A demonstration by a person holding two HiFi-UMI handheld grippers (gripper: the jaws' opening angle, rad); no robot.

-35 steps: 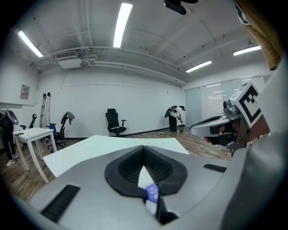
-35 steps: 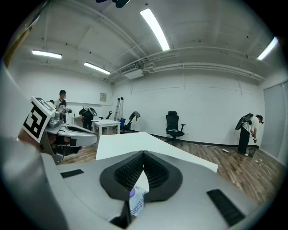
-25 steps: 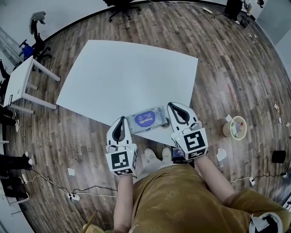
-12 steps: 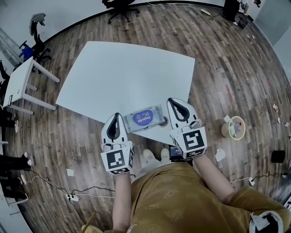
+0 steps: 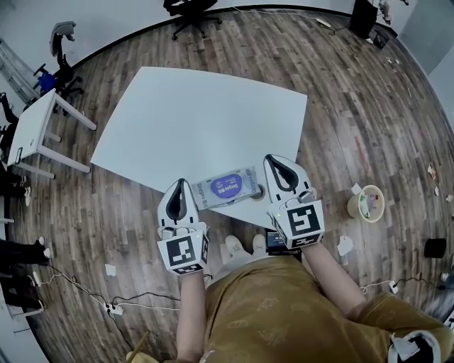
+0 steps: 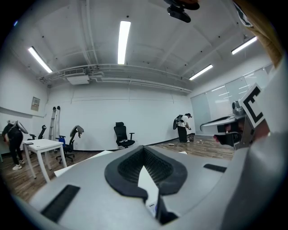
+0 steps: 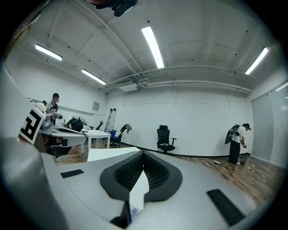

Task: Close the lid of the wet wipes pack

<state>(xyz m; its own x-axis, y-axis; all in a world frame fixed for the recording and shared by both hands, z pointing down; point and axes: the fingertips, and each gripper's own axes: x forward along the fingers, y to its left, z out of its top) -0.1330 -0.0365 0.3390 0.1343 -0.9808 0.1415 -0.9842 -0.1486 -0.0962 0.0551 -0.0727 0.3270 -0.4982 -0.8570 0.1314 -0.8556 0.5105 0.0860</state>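
The wet wipes pack [image 5: 227,186], grey with a purple label, lies flat on the white table [image 5: 206,120] close to its near edge. A small round grey part [image 5: 256,190] shows at the pack's right end; whether the lid is up cannot be told. My left gripper [image 5: 179,186] is shut just off the pack's left end. My right gripper [image 5: 274,163] is shut beside the right end. Neither holds anything. In the left gripper view [image 6: 144,157] and the right gripper view [image 7: 144,157], a sliver of table and printed pack shows through the slit between the pads.
A small white desk [image 5: 32,131] and office chairs [image 5: 60,35] stand at the left, another chair [image 5: 188,7] beyond the table. On the wood floor are a round bin [image 5: 367,200], paper scraps and a power strip [image 5: 113,306]. A person [image 7: 236,143] stands by the far wall.
My left gripper has drawn a little to the left, away from the pack's end. The right gripper and the pack have stayed about where they were.
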